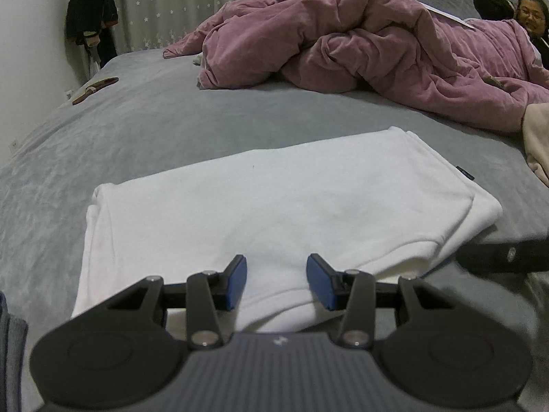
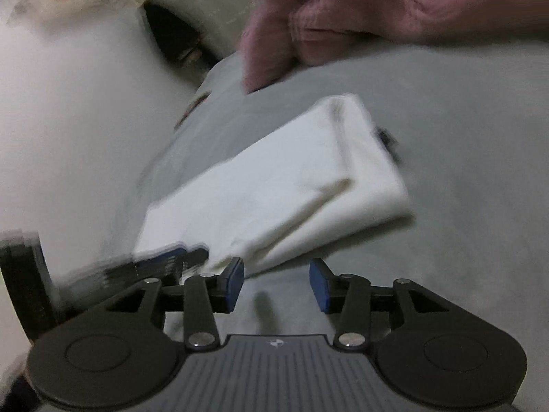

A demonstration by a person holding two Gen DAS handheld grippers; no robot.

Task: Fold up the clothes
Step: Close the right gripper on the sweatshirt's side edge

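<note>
A white garment (image 1: 274, 206) lies folded into a flat rectangle on the grey bed sheet (image 1: 154, 120). A small dark tag (image 1: 466, 173) shows at its right edge. My left gripper (image 1: 277, 283) hovers over the garment's near edge, open, its blue pads apart and pressing nothing. In the right wrist view the same garment (image 2: 274, 185) lies tilted and blurred. My right gripper (image 2: 277, 285) is open just off its near corner, with only grey sheet (image 2: 463, 171) between the pads. The left gripper (image 2: 164, 261) shows blurred at the left.
A rumpled pink duvet (image 1: 360, 44) covers the far half of the bed, with a person (image 1: 532, 17) lying at the far right. A beige cloth (image 1: 538, 137) lies at the right edge. Dark clothing (image 1: 91, 10) hangs by the wall, and a brown object (image 1: 96, 89) lies near the bed's left edge.
</note>
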